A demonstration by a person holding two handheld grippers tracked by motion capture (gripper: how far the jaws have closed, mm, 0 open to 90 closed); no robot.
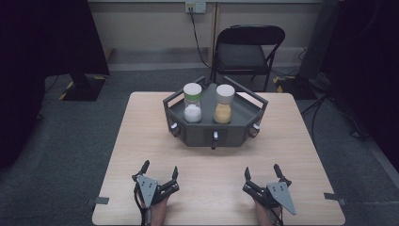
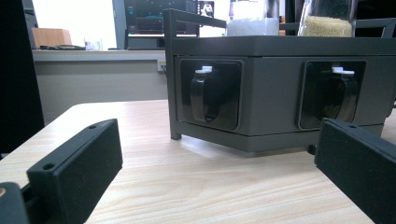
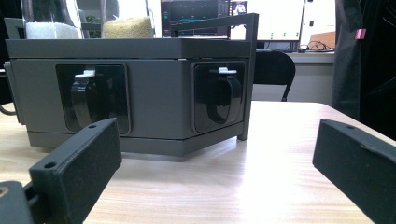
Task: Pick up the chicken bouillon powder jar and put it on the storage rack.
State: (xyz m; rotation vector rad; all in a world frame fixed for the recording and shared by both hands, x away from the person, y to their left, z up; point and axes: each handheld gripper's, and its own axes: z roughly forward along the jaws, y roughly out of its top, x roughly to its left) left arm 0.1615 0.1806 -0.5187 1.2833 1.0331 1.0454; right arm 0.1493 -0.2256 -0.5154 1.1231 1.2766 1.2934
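Grippers at rest: our left gripper (image 1: 160,173) and right gripper (image 1: 261,173), jaws spread, face the dark grey hexagonal metal rack (image 1: 214,129) mid-worktop; rigid, likely heavy, best gripped by its side rails.

Your light wooden table (image 1: 141,141) carries a grey hexagonal rack (image 1: 214,127) toward its far edge, centred

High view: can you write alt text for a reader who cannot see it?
Two open grippers, left gripper and right gripper, rest at the near edge of a light wooden table. Beyond them a dark grey hexagonal stand carries a jar of white powder beside a jar of yellow grains.
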